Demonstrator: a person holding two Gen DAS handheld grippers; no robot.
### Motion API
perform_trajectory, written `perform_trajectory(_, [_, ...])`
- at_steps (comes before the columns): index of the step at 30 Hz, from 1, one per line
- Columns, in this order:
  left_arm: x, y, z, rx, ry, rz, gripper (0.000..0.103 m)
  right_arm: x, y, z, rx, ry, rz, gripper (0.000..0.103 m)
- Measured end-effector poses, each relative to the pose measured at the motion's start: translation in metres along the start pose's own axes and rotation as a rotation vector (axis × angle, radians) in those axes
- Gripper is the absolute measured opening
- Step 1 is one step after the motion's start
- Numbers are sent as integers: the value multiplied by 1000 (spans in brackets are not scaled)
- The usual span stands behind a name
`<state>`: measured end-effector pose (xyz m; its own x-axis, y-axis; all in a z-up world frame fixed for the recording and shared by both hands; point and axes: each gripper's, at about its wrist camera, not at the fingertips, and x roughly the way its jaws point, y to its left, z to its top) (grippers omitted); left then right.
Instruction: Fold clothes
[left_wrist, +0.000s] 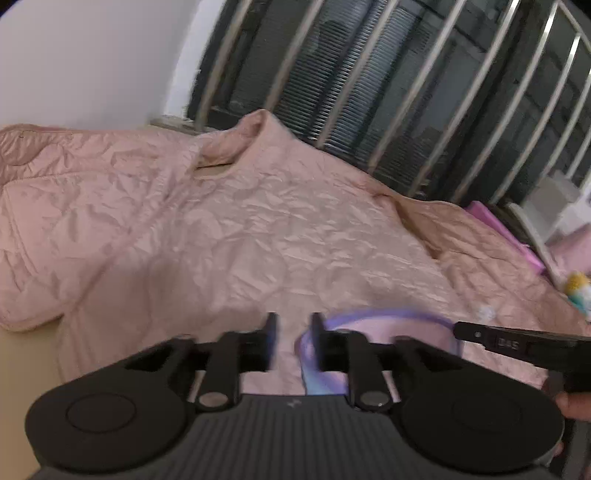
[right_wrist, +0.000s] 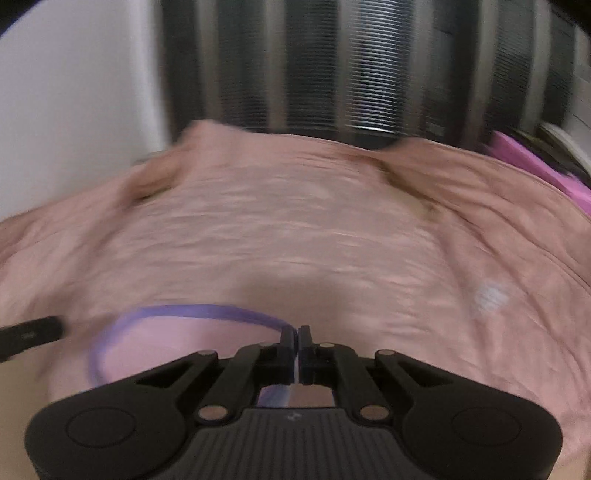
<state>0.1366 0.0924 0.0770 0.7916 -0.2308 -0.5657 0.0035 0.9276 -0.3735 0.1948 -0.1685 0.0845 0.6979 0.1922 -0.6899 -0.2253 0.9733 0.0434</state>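
One pink quilted jacket (left_wrist: 229, 236) lies spread across the bed (left_wrist: 26, 373), its collar toward the barred window (left_wrist: 424, 85) and a sleeve stretched out at the far left, not yet folded in. Moving rightward, the left claw (left_wrist: 293, 345) stands released, its jaws apart with only cloth below them and nothing pinched. Just right of it runs the jacket's purple-trimmed hem (left_wrist: 384, 317), lifted into a loop above the body panel. Further right, the right claw (right_wrist: 299, 347) is clenched on that same hem, the purple edge caught between its closed pads. The fold looks barely begun: the bottom edge is raised on one side only, and both sleeves and the body seem still to be laid over, though blur in the right wrist view makes the far sleeve hard to read. Counted: one jacket, two claws, and one folded pink-purple item (left_wrist: 517, 240) near the window at the far right, possibly another garment.
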Motion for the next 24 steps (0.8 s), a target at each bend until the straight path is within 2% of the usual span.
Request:
perform_trajectory(1, [-11, -4, -8, 21, -10, -28, 43, -6, -9, -3, 23, -14, 0, 9])
perform_trajectory(2, [-23, -5, -18, 46, -14, -43, 48, -18, -13, -9, 32, -43, 24, 10])
perform_trajectory(4, [-50, -10, -45, 96, -6, -58, 50, -52, -15, -29, 27, -101, 77, 33])
perform_trajectory(5, [-63, -13, -59, 110, 8, -64, 51, -69, -14, -45, 21, -119, 105, 37])
perform_trajectory(8, [-96, -20, -106, 118, 49, -115, 52, -106, -9, -99, 0, -123, 216, 38])
perform_trajectory(10, [-114, -24, -134, 107, 73, -147, 54, -117, -8, -135, 3, -87, 320, 36])
perform_trajectory(12, [-127, -30, -156, 96, 72, -160, 54, -123, -8, -166, 34, -54, 376, 36])
perform_trajectory(14, [-137, -37, -174, 120, 47, -146, 54, -124, -9, -184, 72, -36, 384, 29])
perform_trajectory(15, [-139, -39, -179, 110, 52, -156, 54, -124, -10, -192, 91, -28, 385, 24])
perform_trajectory(17, [-142, -43, -189, 92, 65, -174, 53, -128, -10, -205, 121, -20, 395, 20])
perform_trajectory(19, [-138, -49, -199, 97, 96, -158, 52, -129, -5, -216, 117, 2, 383, 5])
perform_trajectory(22, [-132, -53, -209, 107, 131, -137, 36, -139, -2, -233, 126, -25, 334, 0])
perform_trajectory(24, [-136, -52, -211, 111, 121, -136, 33, -147, -5, -243, 135, -37, 322, 0])
